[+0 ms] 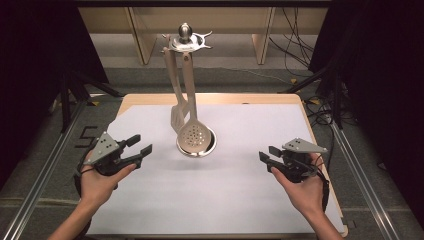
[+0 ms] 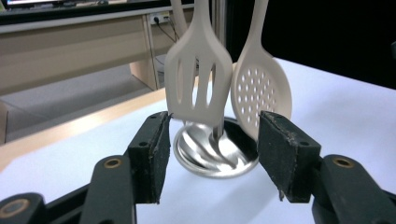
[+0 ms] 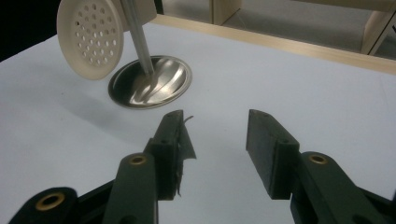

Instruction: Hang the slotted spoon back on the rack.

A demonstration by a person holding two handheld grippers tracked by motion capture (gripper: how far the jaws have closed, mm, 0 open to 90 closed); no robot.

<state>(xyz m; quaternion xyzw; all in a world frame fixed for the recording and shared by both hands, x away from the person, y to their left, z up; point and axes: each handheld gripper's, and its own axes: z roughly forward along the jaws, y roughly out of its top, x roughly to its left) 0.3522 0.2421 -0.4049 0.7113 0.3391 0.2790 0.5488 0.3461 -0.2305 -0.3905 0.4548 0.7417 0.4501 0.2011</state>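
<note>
the slotted spatula [image 2: 198,74] and the perforated skimmer [image 1: 194,136] hang side by side from a metal utensil stand [image 1: 186,39], whose round base [image 1: 212,145] sits near the middle of the white surface [image 1: 225,190]. the left tongs [image 1: 139,145], held in a hand [image 1: 100,182] at the left, point toward the stand with jaws wide and nothing between them. the right tongs [image 1: 266,155], held at the right, well apart from the stand, also gape wide and empty.
</note>
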